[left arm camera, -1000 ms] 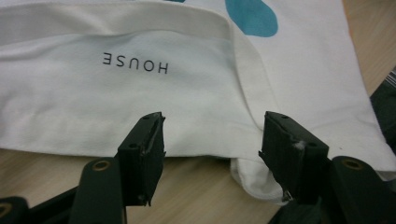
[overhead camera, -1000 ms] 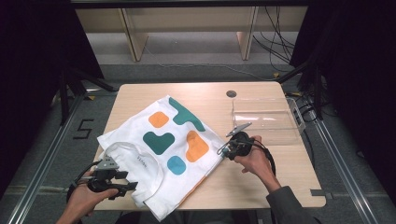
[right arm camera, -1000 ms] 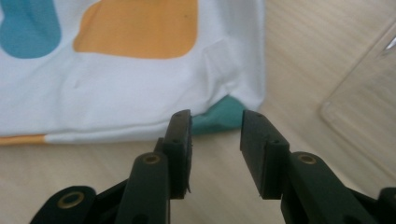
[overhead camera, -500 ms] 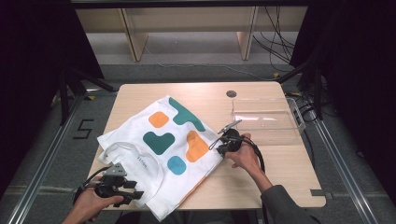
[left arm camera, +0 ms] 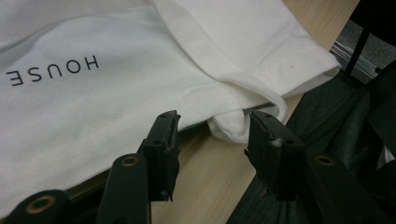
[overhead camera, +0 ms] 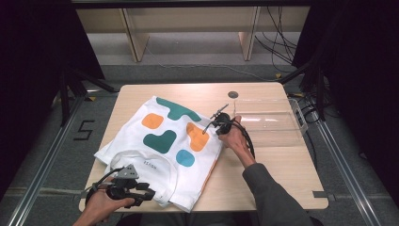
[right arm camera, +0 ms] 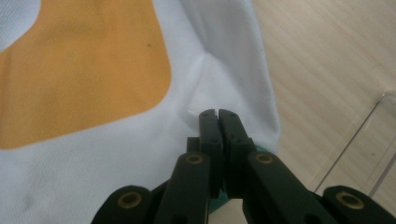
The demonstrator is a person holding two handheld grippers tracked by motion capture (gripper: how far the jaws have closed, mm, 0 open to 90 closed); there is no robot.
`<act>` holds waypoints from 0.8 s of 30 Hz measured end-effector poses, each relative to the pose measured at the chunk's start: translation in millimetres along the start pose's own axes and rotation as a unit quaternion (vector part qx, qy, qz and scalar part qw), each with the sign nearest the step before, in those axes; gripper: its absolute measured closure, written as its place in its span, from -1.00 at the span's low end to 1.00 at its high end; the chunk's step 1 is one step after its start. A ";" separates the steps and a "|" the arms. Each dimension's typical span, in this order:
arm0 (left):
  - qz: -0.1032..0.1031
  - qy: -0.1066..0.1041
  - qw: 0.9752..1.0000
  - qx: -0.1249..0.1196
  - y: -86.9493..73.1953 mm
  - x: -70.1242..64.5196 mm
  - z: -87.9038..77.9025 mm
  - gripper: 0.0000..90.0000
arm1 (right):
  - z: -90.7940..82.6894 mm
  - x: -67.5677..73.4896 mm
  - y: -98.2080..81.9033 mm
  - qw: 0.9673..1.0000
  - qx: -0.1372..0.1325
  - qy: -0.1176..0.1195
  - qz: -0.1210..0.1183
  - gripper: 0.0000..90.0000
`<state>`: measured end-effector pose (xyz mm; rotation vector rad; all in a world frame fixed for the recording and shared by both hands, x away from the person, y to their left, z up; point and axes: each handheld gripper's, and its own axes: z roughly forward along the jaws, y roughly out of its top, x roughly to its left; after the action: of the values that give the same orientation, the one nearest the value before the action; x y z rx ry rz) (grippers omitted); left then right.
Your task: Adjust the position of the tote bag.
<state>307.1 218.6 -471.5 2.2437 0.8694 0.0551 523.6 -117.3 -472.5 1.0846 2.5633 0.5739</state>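
A white T-shirt with orange, teal and blue patches lies flat on the wooden table. My right gripper is at the shirt's right edge. In the right gripper view it is shut on a puckered pinch of the white T-shirt, beside an orange patch. My left gripper is at the table's front edge by the collar. Its jaws have just been closing and stand apart around a folded hem of the T-shirt, without pressing on it.
A clear plastic box stands on the table right behind my right hand, its corner close to the gripper. A dark round hole marks the table's far side. Metal rails and dark floor surround the table.
My right gripper moved up and left along the shirt's right edge and shut on the fabric. My left gripper shifted a little to the right at the front edge, its jaws narrower.
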 end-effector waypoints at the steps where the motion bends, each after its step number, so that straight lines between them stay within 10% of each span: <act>1: 0.002 -0.005 1.000 -0.004 0.5 -1.6 1.4 0.14 | 1.2 -1.1 2.4 1.000 -0.001 -0.004 -0.003 1.00; 11: 0.065 -0.022 0.997 0.019 7.4 -24.1 24.1 0.09 | 4.5 -4.3 9.4 1.000 0.000 -0.010 0.001 0.99; 13: 0.113 -0.013 0.992 0.045 11.4 -19.9 23.1 0.23 | 4.3 -4.1 9.9 1.000 -0.001 -0.013 -0.004 1.00; 14: 0.079 -0.012 0.997 0.020 10.1 -23.9 27.2 0.33 | 4.2 -3.3 10.6 1.000 0.003 -0.015 -0.002 0.99; 18: 0.113 -0.019 0.993 0.030 13.4 -25.6 33.3 0.82 | 6.2 -3.7 11.2 1.000 0.003 -0.014 -0.001 0.99; 24: 0.106 -0.036 0.993 0.021 24.7 -31.5 49.4 0.93 | 8.3 -5.1 17.6 1.000 0.008 -0.024 -0.003 0.99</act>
<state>310.7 156.7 -485.9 2.3545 0.5958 0.0550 541.3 -107.8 -470.9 1.0813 2.5332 0.5201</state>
